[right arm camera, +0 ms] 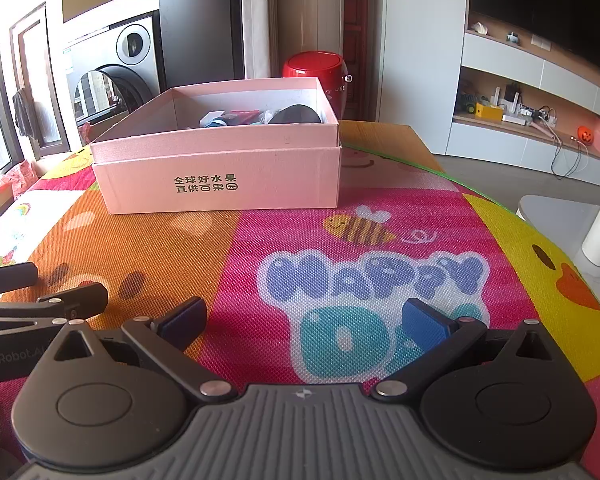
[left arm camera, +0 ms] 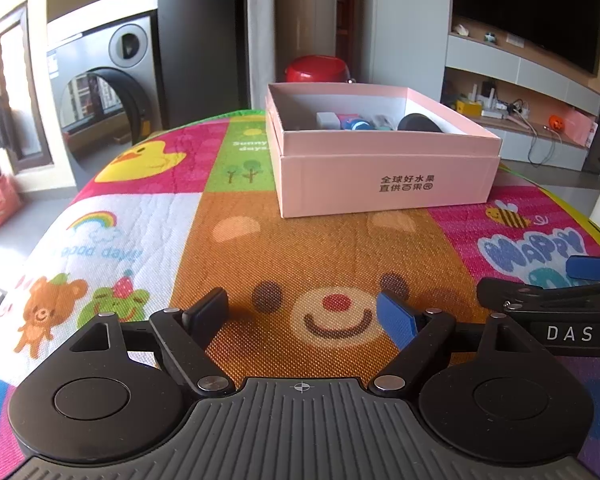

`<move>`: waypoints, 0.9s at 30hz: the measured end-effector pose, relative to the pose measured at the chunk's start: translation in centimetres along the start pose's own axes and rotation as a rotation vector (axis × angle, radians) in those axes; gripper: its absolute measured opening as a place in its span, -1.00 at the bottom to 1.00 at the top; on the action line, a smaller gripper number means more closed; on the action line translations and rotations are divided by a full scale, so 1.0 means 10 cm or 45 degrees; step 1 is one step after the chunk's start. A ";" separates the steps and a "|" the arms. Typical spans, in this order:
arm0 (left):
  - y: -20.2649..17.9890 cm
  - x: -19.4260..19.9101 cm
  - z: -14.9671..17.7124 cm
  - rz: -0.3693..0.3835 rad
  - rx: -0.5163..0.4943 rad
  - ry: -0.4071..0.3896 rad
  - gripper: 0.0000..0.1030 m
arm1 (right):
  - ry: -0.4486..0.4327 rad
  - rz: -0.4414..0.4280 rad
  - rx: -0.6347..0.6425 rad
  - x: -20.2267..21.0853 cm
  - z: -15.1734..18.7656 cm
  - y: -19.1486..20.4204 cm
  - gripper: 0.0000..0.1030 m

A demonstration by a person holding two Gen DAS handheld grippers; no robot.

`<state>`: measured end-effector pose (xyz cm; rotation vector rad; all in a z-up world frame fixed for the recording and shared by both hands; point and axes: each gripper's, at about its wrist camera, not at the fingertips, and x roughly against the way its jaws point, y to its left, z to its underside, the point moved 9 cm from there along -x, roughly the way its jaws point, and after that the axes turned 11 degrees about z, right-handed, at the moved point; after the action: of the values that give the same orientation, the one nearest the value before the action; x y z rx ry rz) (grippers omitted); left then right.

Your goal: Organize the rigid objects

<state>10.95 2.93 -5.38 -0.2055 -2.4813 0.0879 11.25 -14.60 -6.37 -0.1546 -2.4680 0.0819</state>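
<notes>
The left gripper (left arm camera: 306,316) hovers low over the play mat (left arm camera: 308,248) covering the bench, jaws released and spread wide with nothing between them; one pad is black, the other blue. Directly below the gap lies the printed bear face (left arm camera: 332,312). The right gripper (right arm camera: 302,320) hovers beside it, jaws likewise released and empty, both pads blue, above the "HAPPY" lettering (right arm camera: 374,276).

The pink cardboard box (left arm camera: 384,168) rests on the mat well ahead of both sets of jaws: forward and slightly right of the left jaws, forward and left of the right jaws. It is open-topped, the upper tray seated in a slightly wider lower section. Inside, against the far wall, lie several small rigid items: a dark rounded object (left arm camera: 420,123), a white block (left arm camera: 327,120) and blue and pink pieces that are too small to identify.

Beyond the box stands a red container (right arm camera: 314,67). A washing machine (left arm camera: 104,80) is far left of the jaws.
</notes>
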 end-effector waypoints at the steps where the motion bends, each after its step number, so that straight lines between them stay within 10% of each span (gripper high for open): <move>1: 0.00 0.00 0.00 0.001 0.002 0.000 0.69 | 0.000 0.000 0.000 0.00 0.00 0.00 1.00; 27: -0.01 0.00 0.00 0.014 0.008 -0.003 0.70 | -0.001 0.000 0.000 0.00 0.00 0.00 1.00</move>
<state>10.93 2.88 -5.37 -0.2168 -2.4817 0.1008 11.28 -14.59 -6.40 -0.1546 -2.4685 0.0820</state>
